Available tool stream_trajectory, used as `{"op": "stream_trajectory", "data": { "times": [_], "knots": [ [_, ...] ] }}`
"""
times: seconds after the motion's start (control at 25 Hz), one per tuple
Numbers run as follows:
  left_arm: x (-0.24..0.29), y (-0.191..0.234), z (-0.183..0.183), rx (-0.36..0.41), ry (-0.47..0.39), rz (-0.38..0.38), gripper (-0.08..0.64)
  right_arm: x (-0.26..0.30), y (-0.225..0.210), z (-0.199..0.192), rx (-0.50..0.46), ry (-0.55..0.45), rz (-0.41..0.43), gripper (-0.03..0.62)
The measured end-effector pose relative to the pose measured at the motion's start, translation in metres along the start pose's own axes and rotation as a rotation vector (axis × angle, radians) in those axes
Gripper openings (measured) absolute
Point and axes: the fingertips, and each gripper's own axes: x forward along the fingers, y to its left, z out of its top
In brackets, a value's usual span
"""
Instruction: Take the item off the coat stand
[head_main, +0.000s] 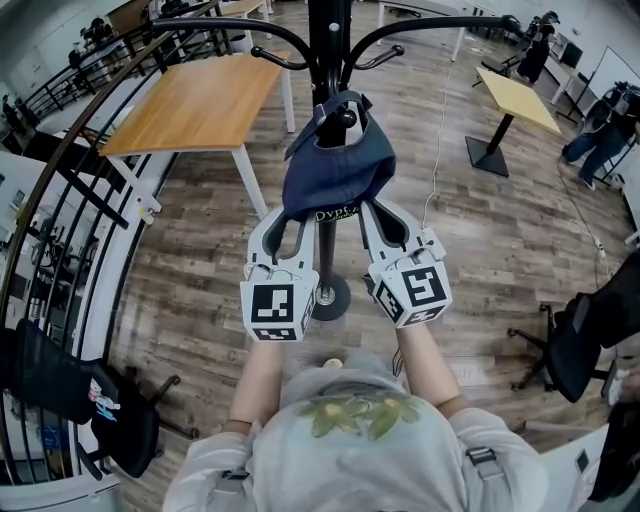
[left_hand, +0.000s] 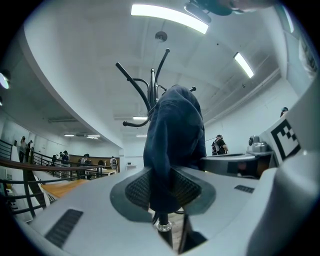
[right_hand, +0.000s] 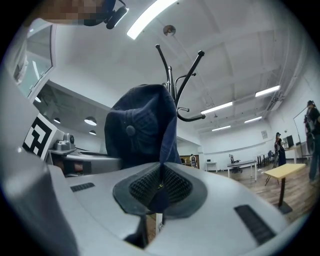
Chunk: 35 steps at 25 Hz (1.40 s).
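Cap (head_main: 335, 165) clenched by both: left gripper (head_main: 287, 222) on its seven-o'clock edge, right gripper (head_main: 388, 218) at five. Best lifted evenly, level, until it clears the stand (head_main: 330, 30).

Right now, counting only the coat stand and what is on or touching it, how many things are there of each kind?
coat stand: 1
navy cap, hanging on the stand: 1
grippers: 2 (left gripper and right gripper, each closed on the cap's fabric)
Total: 4
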Motion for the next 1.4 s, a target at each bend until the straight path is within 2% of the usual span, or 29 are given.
{"op": "stream_trajectory", "data": {
  "times": [0.44, 1.08, 1.4],
  "knots": [
    [-0.021, -0.015, -0.004, -0.016, -0.006, -0.003, 0.11, -0.027, 0.01, 0.003, -0.003, -0.018, -0.004, 0.026],
    [-0.026, -0.029, -0.044, -0.029, 0.049, -0.051, 0.107, -0.046, 0.007, -0.043, 0.011, 0.05, -0.021, 0.026],
    [-0.029, -0.031, -0.068, -0.1, 0.077, -0.074, 0.101, -0.053, 0.01, -0.064, 0.007, 0.099, -0.025, 0.026]
  ]
}}
